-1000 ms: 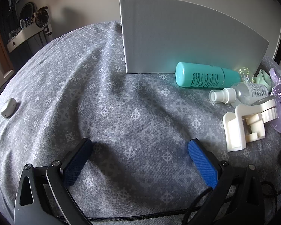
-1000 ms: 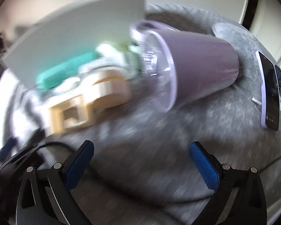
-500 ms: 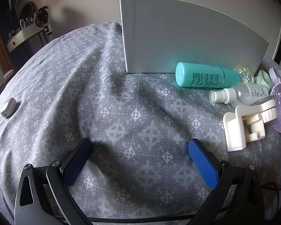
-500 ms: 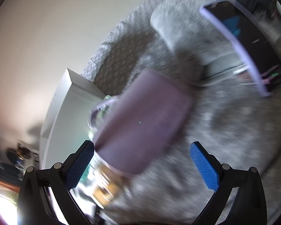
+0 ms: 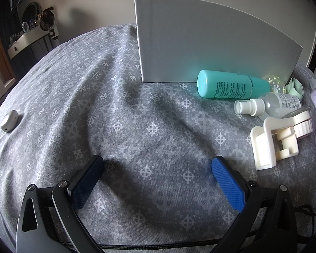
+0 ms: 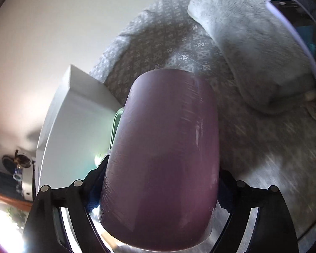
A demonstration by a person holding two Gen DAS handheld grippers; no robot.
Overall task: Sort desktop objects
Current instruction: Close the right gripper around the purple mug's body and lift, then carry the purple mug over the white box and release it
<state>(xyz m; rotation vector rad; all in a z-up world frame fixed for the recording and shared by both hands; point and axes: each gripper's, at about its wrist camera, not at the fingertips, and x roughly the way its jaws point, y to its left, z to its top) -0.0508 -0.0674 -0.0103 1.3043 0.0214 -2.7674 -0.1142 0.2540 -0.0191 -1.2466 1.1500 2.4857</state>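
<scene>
Your right hand-held gripper (image 6: 158, 191) was closing around the purple cup (image 6: 164, 158), which filled the frame's centre, blue pads at both its sides. Your left hand-held gripper (image 5: 155, 181) hung released over the grey bedspread (image 5: 94, 109), teal bottle (image 5: 231, 86) at upper right.

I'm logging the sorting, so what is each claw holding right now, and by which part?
The right claw is closing around the purple cup's body, near its rim end. The left claw holds nothing.
</scene>
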